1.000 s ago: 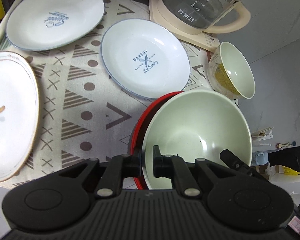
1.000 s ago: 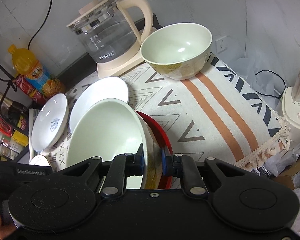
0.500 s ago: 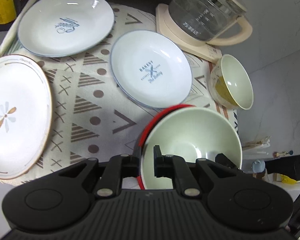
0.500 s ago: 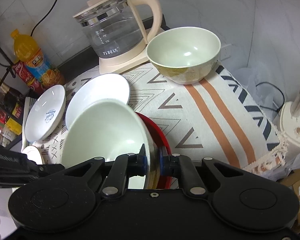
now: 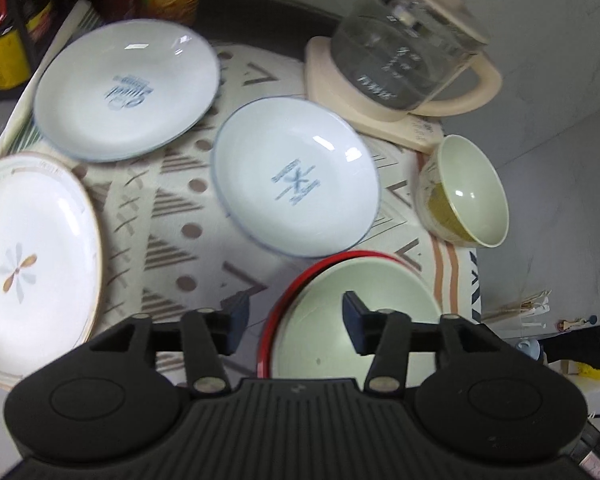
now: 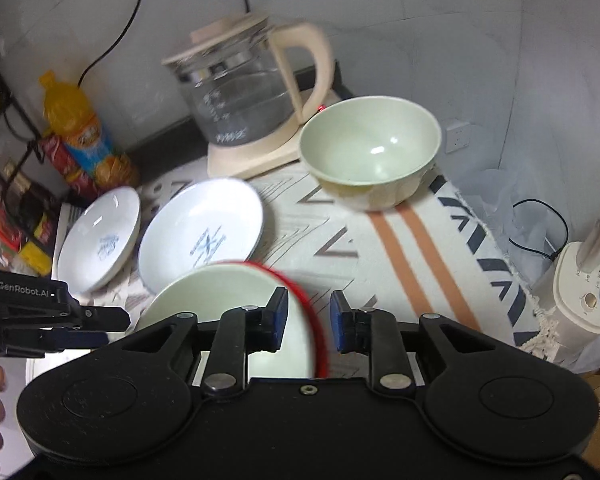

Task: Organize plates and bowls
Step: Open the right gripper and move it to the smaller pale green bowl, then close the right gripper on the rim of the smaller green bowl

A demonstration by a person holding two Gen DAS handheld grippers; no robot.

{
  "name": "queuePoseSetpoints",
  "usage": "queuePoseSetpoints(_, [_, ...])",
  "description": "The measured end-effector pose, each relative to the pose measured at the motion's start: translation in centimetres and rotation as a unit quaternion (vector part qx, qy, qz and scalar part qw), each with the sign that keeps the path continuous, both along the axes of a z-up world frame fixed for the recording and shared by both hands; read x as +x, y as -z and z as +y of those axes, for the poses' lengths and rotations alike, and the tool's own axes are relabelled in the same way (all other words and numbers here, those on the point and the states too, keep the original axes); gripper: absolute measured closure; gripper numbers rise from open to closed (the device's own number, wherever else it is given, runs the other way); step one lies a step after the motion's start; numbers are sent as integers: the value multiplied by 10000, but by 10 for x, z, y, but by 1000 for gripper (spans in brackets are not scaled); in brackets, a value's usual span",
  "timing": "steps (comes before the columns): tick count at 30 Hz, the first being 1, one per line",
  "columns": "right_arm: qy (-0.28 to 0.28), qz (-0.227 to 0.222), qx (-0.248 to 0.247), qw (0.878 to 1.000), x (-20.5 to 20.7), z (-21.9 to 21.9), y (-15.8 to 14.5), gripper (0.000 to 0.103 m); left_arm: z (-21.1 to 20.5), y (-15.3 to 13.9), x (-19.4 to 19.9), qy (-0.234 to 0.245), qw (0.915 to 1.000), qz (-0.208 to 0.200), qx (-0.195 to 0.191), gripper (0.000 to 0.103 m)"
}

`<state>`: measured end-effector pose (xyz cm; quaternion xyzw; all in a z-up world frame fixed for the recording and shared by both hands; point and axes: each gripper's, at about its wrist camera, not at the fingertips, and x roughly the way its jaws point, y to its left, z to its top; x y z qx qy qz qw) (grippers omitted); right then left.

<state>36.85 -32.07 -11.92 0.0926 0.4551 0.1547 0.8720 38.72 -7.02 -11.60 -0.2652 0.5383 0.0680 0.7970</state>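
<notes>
A pale green bowl point(image 5: 352, 312) sits inside a red-rimmed dish point(image 5: 300, 280) on the patterned cloth. My left gripper point(image 5: 294, 318) is open, its fingers either side of the dish's near-left rim. My right gripper point(image 6: 309, 318) is open around the red rim point(image 6: 300, 280) of the same stack, above the green bowl point(image 6: 228, 304). A second green bowl point(image 5: 466, 192) stands by the kettle; it also shows in the right wrist view point(image 6: 370, 152). Two white printed plates point(image 5: 296, 184) point(image 5: 126, 86) and a flower plate point(image 5: 32, 264) lie on the cloth.
A glass kettle point(image 5: 400, 52) on a cream base stands at the back, also in the right wrist view point(image 6: 244, 108). Bottles point(image 6: 76, 132) and a rack are at the back left. The cloth's fringed edge point(image 6: 496, 248) drops off to the right, with a white appliance point(image 6: 584, 300) beyond.
Both grippers have opened and let go of the green bowl and red dish, which now rest on the cloth. Both grippers have pulled back and up a little.
</notes>
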Motion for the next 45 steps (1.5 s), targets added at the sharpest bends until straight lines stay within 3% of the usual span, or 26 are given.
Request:
queuePoseSetpoints(4, [133,-29,100,9999,9,-13,3,74,-15,-4,15,177,9997,-144,86,48])
queuePoseSetpoints(6, [199,-75,162,9996,14,-20,3,60,-21,-5,25,240,9995,-188,112,45])
queuePoseSetpoints(8, [254,-137,175,9994,18,-24,2,54,-28,-5,36,296,9992,-215,134,44])
queuePoseSetpoints(18, [565,-176,279,9979,57,-49,12,54,-59,1,93,533,9977,-379,190,44])
queuePoseSetpoints(33, [1260,125,415,9911,110,-72,41,54,-82,22,170,701,9967,-387,154,44])
queuePoseSetpoints(43, [1417,346,560,9877,137,-70,65,54,-106,43,198,765,9957,-438,280,45])
queuePoseSetpoints(45, [1397,413,537,9879,140,-67,70,55,-111,48,202,784,9954,-400,385,50])
